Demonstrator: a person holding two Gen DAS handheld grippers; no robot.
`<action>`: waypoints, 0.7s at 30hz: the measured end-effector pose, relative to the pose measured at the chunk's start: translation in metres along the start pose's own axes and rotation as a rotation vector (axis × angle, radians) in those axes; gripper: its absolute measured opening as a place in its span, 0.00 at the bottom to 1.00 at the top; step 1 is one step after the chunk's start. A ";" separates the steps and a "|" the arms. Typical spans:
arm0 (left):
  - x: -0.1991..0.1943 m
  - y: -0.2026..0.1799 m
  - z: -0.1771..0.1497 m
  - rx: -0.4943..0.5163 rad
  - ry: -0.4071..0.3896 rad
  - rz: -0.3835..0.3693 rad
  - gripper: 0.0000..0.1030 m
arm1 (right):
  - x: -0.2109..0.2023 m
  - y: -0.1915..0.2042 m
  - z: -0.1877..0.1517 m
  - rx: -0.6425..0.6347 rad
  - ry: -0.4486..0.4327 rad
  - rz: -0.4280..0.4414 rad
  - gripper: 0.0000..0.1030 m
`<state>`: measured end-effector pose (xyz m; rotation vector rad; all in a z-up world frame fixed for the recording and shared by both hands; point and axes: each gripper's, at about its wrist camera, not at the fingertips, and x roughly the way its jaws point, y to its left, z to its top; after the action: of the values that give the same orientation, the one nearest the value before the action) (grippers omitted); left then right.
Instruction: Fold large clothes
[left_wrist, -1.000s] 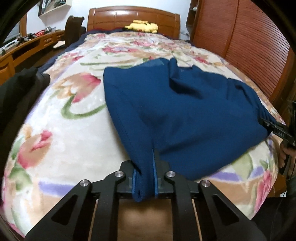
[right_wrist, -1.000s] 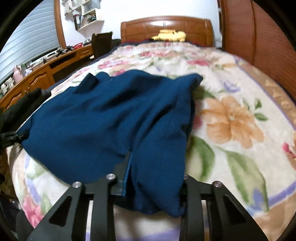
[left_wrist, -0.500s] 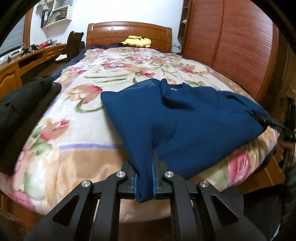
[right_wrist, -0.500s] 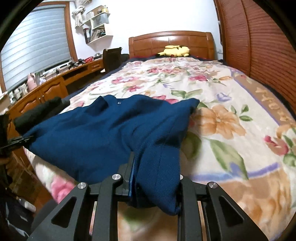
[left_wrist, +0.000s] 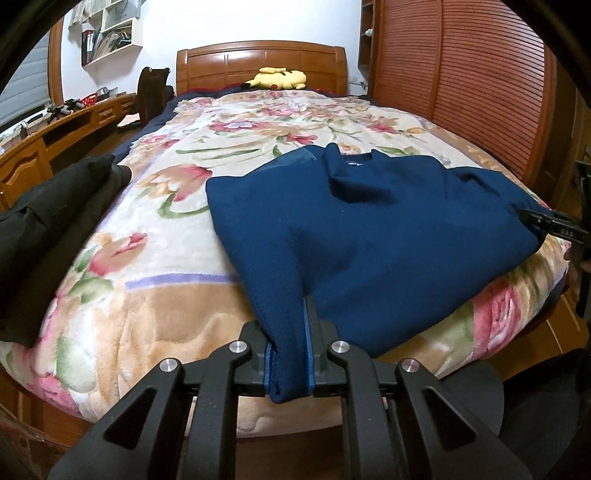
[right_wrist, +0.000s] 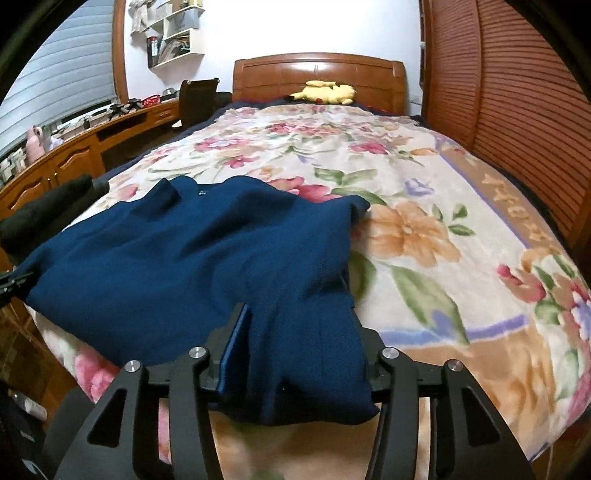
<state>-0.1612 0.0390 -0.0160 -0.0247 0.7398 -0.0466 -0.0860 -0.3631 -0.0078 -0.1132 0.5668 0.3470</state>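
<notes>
a: what's under you?
b: one bed (left_wrist: 122, 295) with floral blanket, wooden headboard (left_wrist: 262, 59); one blue sweater (left_wrist: 369, 229) at its foot.
a: tongs?
b: your left tongs (left_wrist: 289, 365) pinch its hem; right tongs (right_wrist: 295, 354) have just been opening, cloth between them.

I am seeing the blue garment (right_wrist: 192, 266) covering the right gripper's (right_wrist: 295, 354) right finger; whether the pads are pressing is unclear. The dark clothing (left_wrist: 44, 236) is running off-frame.

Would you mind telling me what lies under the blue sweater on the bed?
Under the blue sweater lies the floral blanket, showing all around it. The blanket's pattern directly beneath is covered, so anything else under the sweater cannot be seen.
</notes>
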 end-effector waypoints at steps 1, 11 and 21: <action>0.000 0.000 0.000 -0.001 -0.001 0.000 0.13 | -0.003 0.000 0.000 -0.012 -0.006 -0.021 0.65; -0.002 -0.006 0.001 0.015 -0.005 0.023 0.13 | -0.034 0.019 -0.010 -0.064 -0.156 -0.008 0.79; 0.000 -0.004 0.001 0.012 0.000 0.017 0.13 | -0.009 0.100 -0.013 -0.179 -0.114 0.132 0.59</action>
<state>-0.1605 0.0346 -0.0150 -0.0067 0.7401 -0.0353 -0.1350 -0.2746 -0.0151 -0.2282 0.4307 0.5290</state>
